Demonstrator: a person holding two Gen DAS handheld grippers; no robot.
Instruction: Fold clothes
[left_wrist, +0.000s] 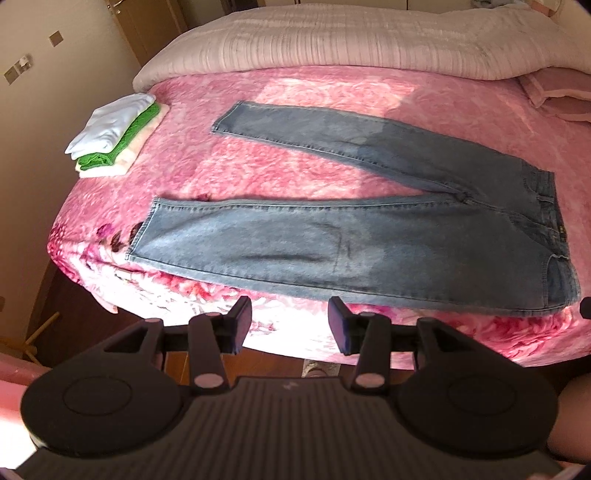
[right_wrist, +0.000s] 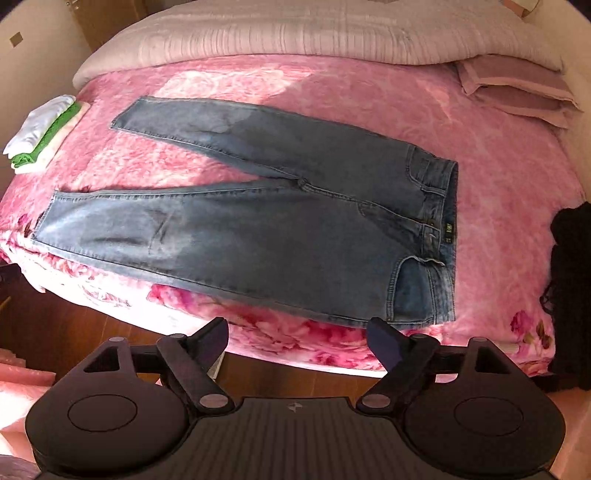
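We see a pair of blue jeans (left_wrist: 332, 236) spread flat on a bed covered by a pink floral blanket (left_wrist: 303, 173), the waistband to the right and the two legs splayed apart toward the left, the nearer leg lying along the bed's front edge. Our left gripper (left_wrist: 290, 325) hangs just off that edge, its jaws partly apart with nothing between them and no contact with the denim. Our right gripper (right_wrist: 297, 341) sits near the hip end of the jeans, also short of the bed's edge, its jaws spread wide and empty. At the far left corner of the blanket rests a small stack of folded clothes (left_wrist: 114, 136): a white piece on top, a green one under it and a cream one at the bottom, well apart from the jeans. A pale quilted duvet (left_wrist: 351, 40) is bunched along the far side of the bed, and a folded pink cloth (right_wrist: 517, 92) lies at the far right. A dark garment (right_wrist: 570, 280) sits at the right edge in the right wrist view. Brown wooden floor (right_wrist: 110, 325) shows below the bed.
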